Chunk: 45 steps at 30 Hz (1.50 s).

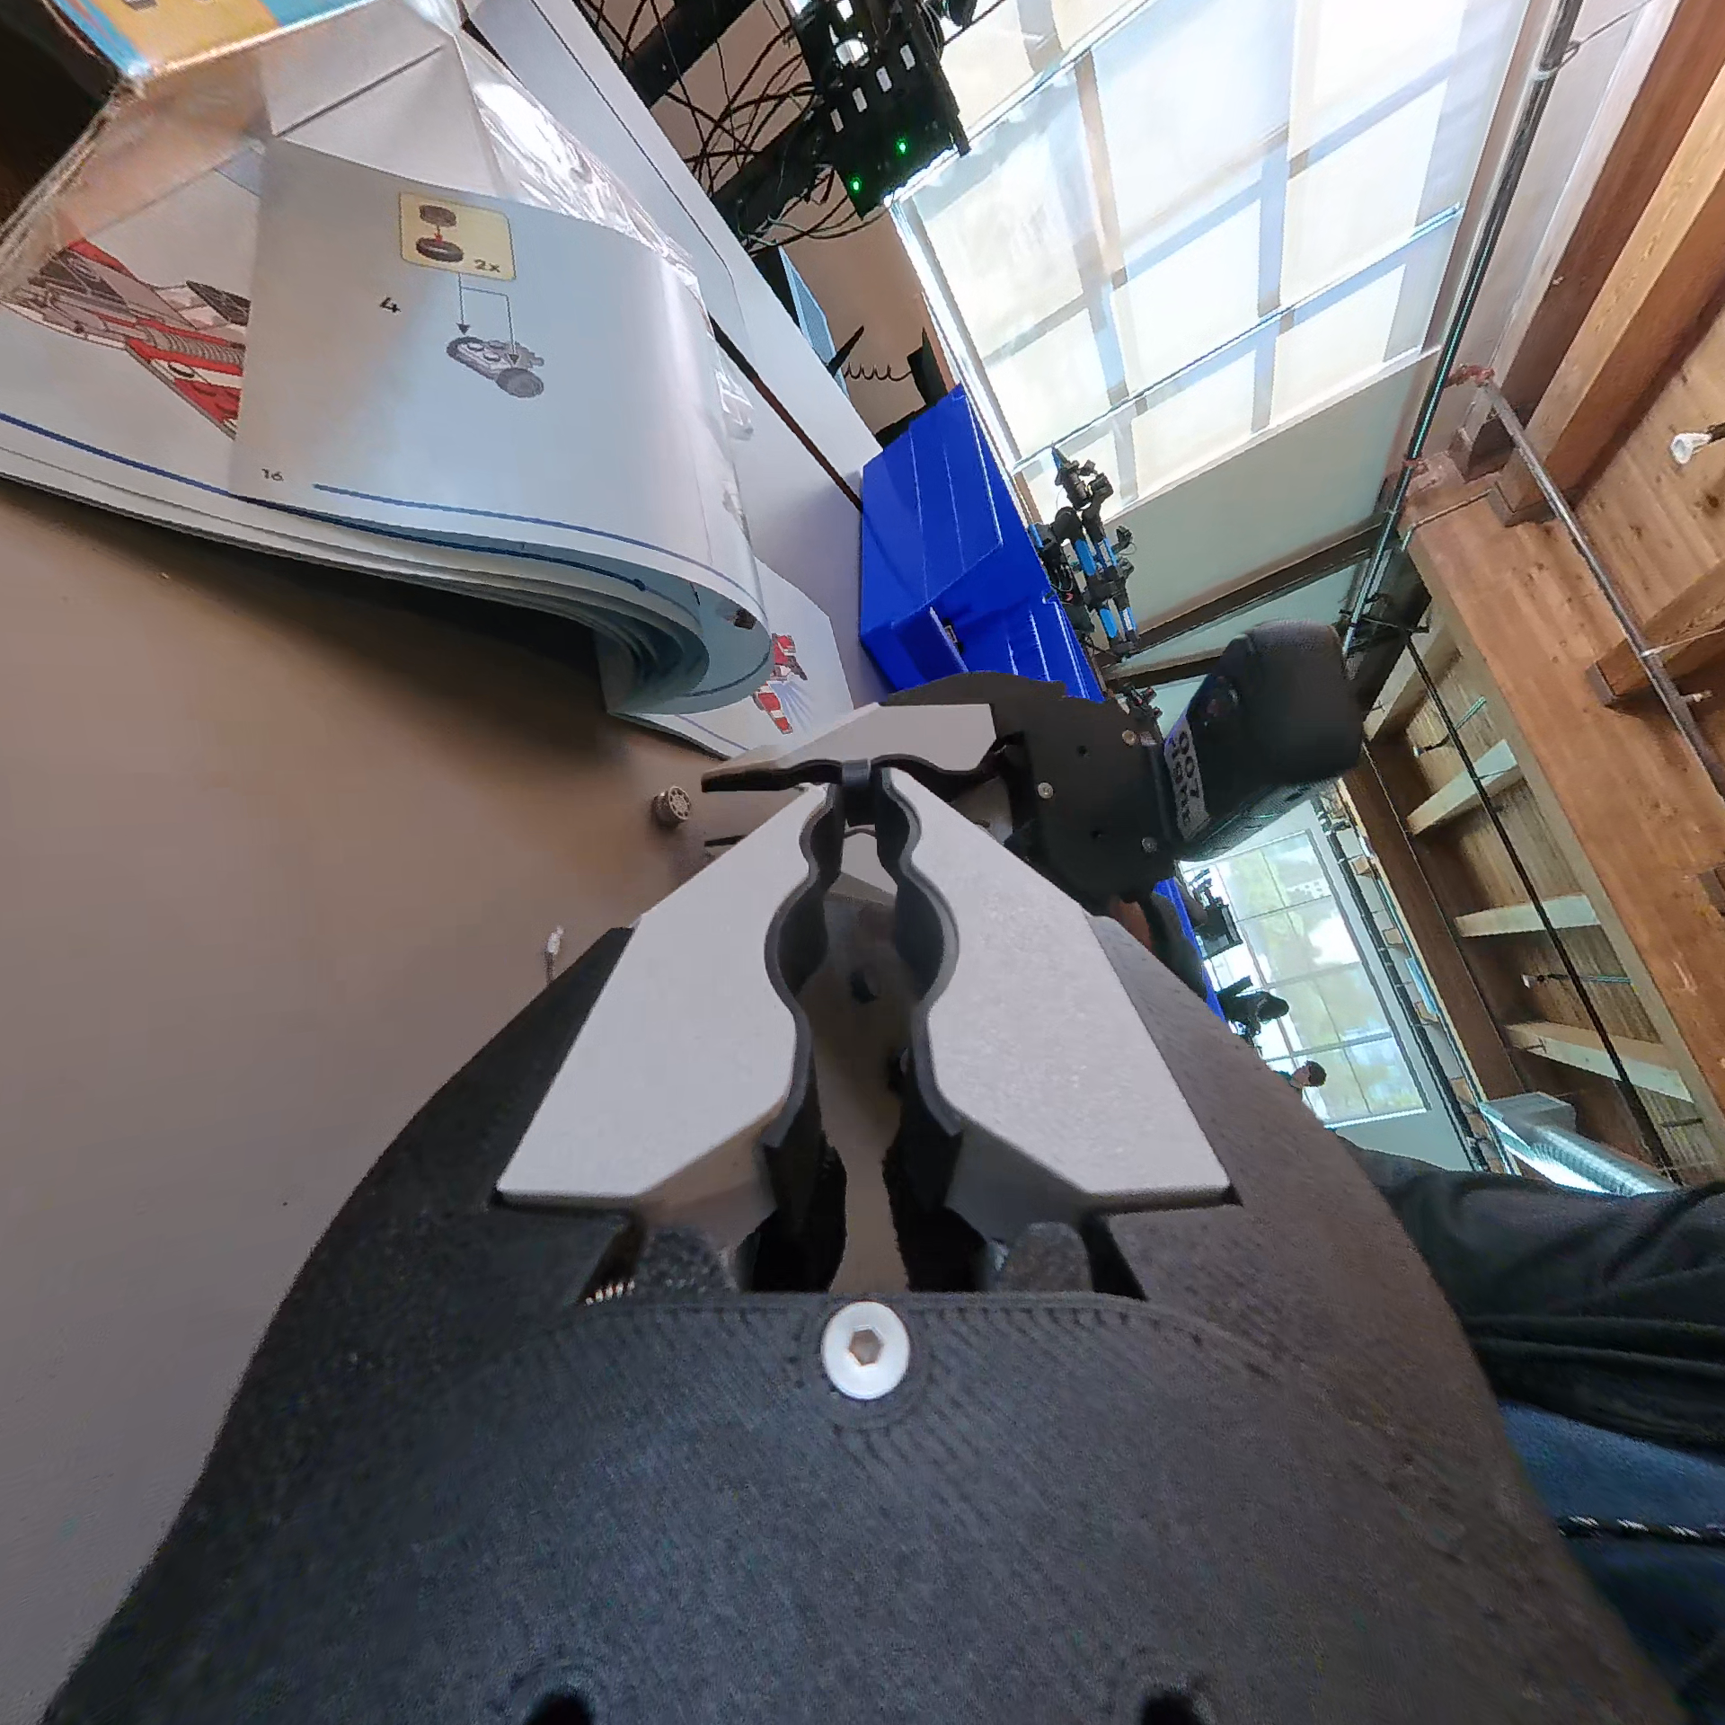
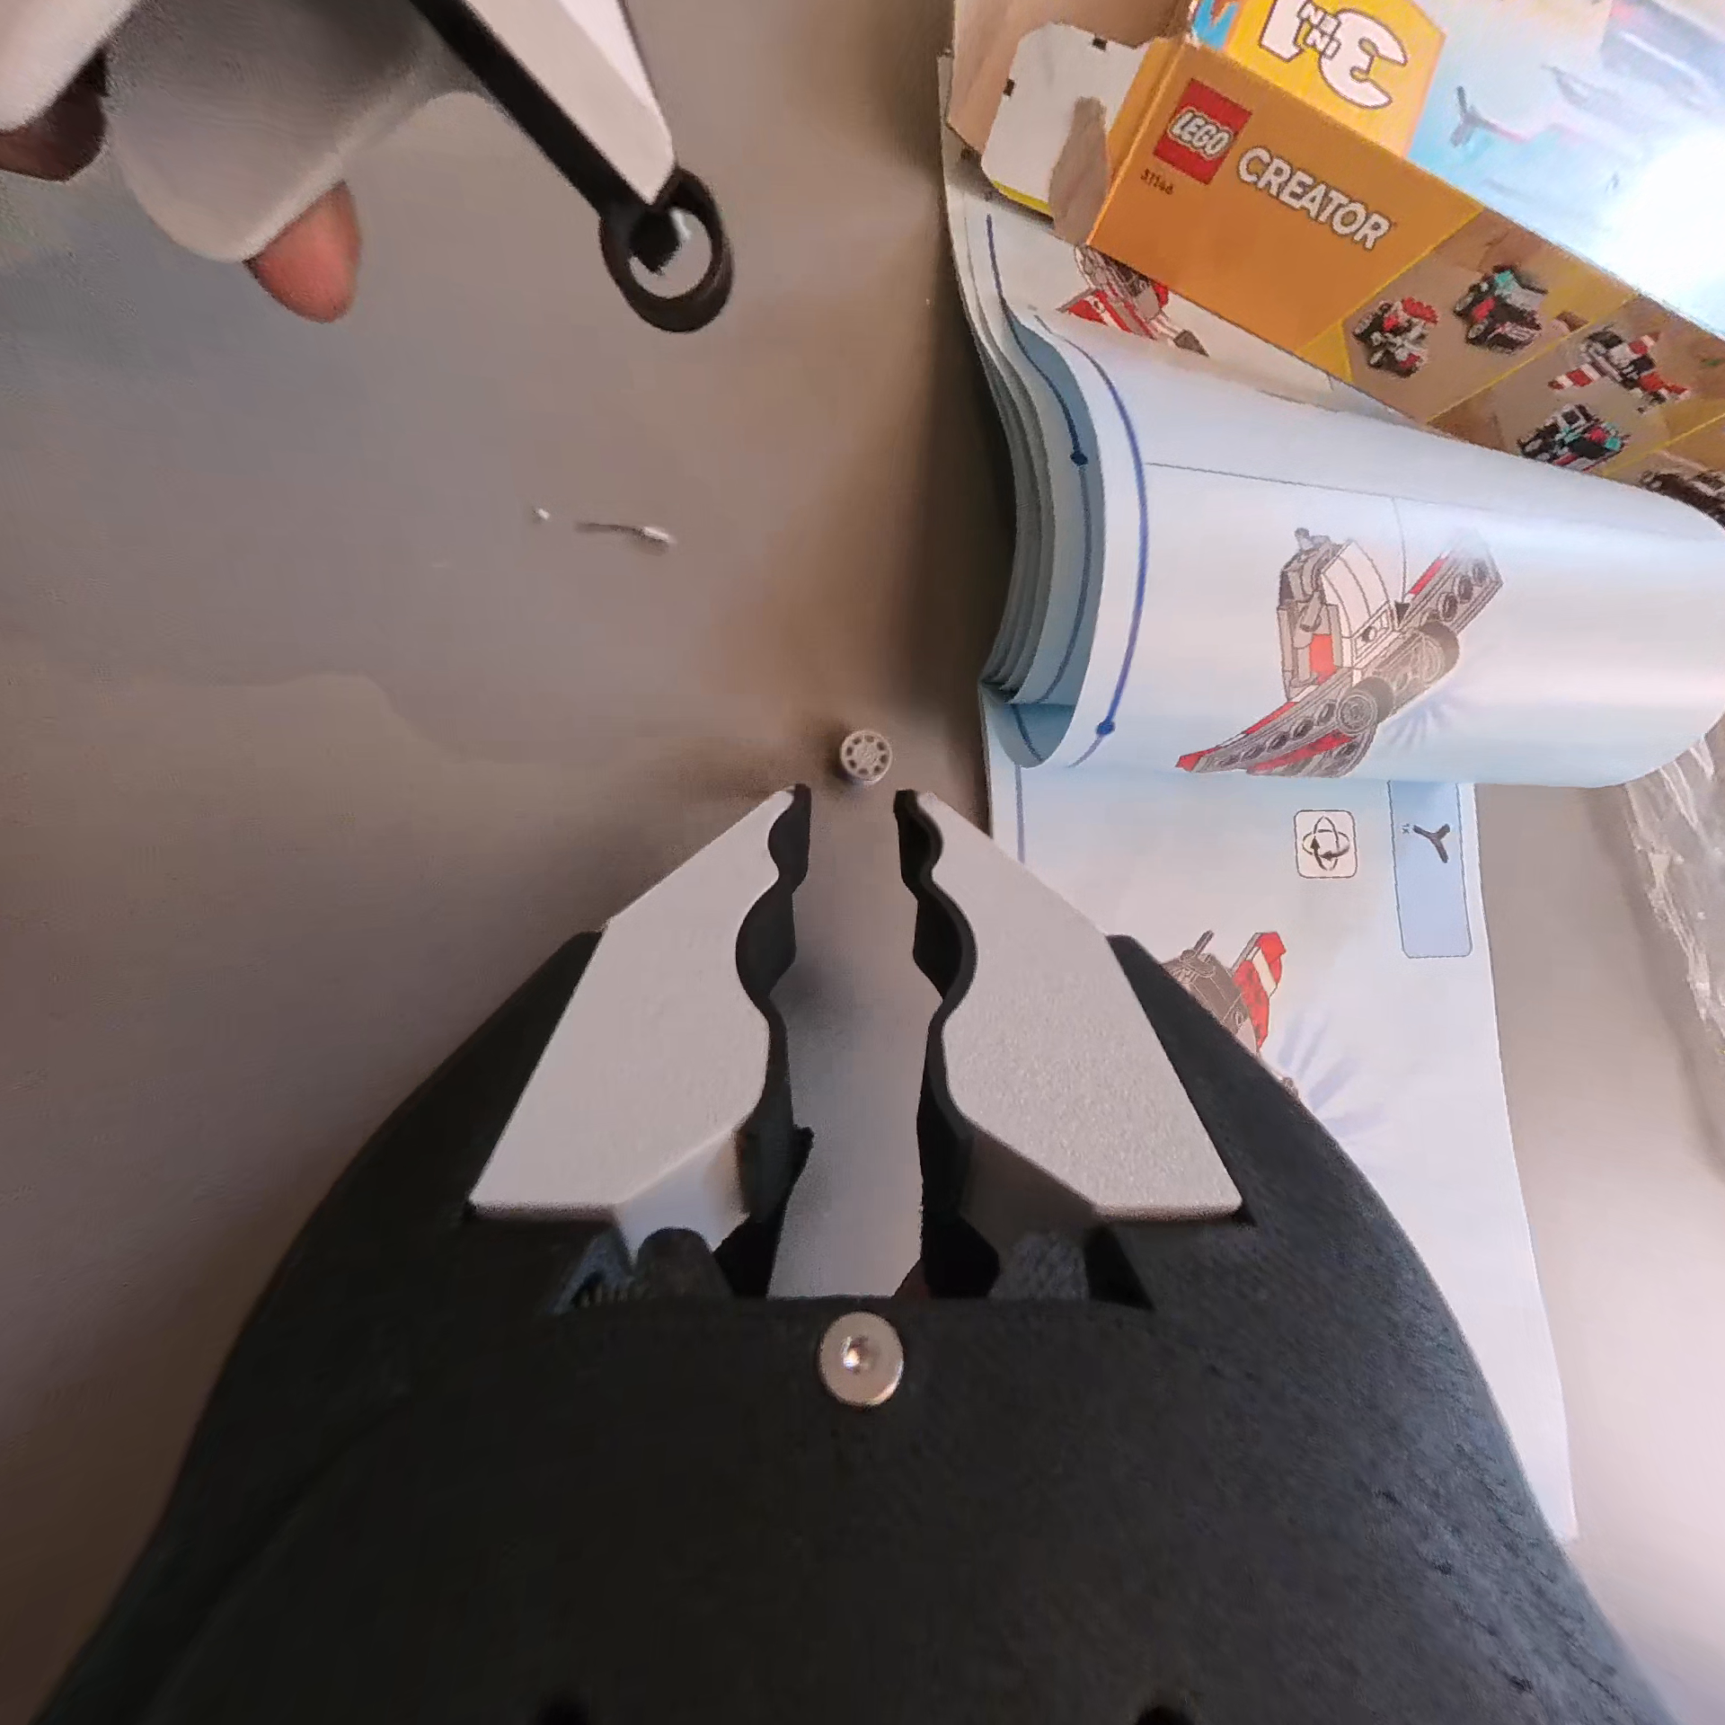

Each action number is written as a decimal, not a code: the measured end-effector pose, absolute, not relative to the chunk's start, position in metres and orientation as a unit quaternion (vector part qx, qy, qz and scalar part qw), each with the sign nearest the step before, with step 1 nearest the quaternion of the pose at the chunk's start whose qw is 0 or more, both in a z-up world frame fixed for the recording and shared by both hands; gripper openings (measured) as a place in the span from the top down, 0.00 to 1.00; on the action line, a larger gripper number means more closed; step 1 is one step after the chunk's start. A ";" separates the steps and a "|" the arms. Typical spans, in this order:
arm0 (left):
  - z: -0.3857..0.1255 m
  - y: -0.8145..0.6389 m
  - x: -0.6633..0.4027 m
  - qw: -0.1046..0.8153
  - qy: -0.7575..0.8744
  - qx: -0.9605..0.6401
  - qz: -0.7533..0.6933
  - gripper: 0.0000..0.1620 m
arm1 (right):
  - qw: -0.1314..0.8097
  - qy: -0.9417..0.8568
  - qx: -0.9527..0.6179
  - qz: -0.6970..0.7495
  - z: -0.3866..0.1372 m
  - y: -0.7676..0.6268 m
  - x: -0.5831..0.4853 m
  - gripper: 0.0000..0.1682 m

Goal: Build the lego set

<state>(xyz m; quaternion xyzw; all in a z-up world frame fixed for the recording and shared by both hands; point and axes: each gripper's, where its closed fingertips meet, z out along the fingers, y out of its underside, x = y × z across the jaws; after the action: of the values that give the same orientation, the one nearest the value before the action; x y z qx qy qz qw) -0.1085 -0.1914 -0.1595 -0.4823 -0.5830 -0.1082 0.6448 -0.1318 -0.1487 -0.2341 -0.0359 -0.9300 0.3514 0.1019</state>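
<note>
A small black tyre [image 2: 668, 254] is pinched between the tips of the left gripper [image 1: 861, 793], whose jaws are closed on it. In the right wrist view this tyre is seen held above the grey table [image 2: 373, 747], at the upper left, beside a gloved hand [image 2: 215, 140]. The right gripper [image 2: 851, 805] is held with a narrow gap between its jaws, and nothing is gripped in it. A small grey wheel hub [image 2: 864, 752] is standing on the table just in front of these tips, near the edge of the instruction booklet [image 2: 1307, 653]. The booklet is lying open with its pages curled over. Behind it a yellow cardboard box [image 2: 1260, 215] is placed with its end flap torn open; what is inside it cannot be seen. Blue plastic bins [image 1: 943, 551] are seen far behind in the left wrist view; their contents cannot be told
</note>
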 end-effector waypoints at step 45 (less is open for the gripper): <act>-0.133 -0.144 -0.105 0.715 -0.529 -0.375 -0.260 0.96 | 0.125 -0.815 -0.013 0.566 -0.125 -0.151 -0.101 0.93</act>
<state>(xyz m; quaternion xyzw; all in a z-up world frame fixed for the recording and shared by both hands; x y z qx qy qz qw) -0.1050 -0.1444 -0.1332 -0.3751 -0.5293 -0.2596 0.7154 -0.1012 -0.1506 -0.1250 -0.0127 -0.8146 0.5664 0.1247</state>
